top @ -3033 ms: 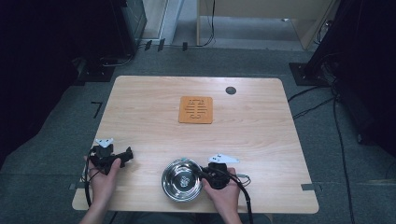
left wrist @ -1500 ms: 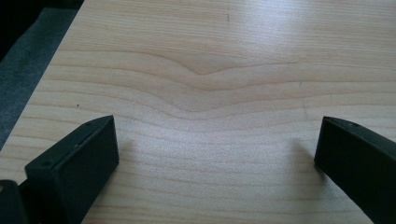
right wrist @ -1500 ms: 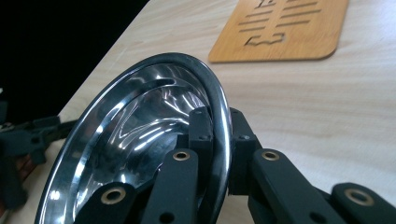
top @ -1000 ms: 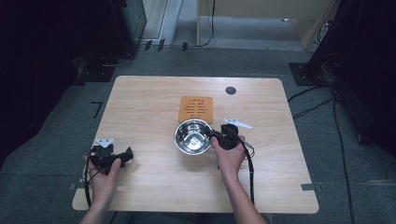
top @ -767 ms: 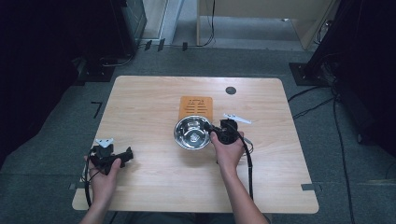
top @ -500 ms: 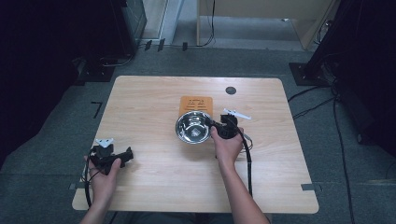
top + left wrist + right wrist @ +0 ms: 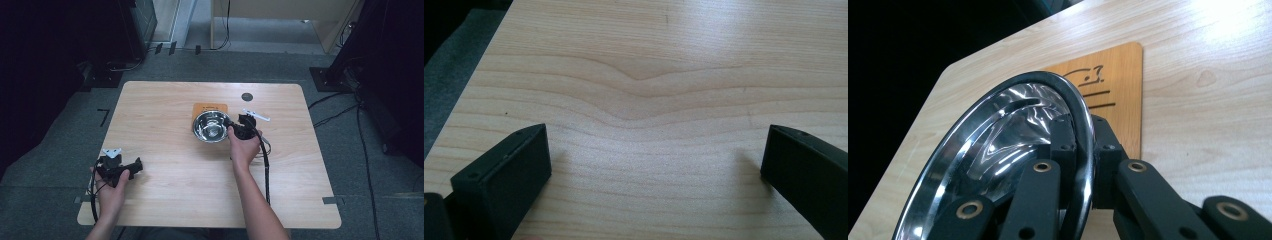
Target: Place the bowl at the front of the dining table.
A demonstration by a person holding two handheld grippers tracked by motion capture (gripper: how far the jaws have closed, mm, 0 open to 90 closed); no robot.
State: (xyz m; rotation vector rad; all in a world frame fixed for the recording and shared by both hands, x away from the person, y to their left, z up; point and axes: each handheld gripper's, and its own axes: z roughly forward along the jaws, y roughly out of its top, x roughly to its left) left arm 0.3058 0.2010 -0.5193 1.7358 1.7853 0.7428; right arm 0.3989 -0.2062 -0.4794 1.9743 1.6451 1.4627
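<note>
Glossy mirror-polished metal bowl (image 7: 998, 145), matt pale wood-grain table (image 7: 175, 190), smooth brown wooden board (image 7: 1120, 85)

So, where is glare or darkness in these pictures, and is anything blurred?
Right gripper view: bright reflections streak the steel bowl and glare washes the table at the top right corner. High view: the room around the table is very dark. Left gripper view: soft shadows beside each jaw, the wood grain sharp.
</note>
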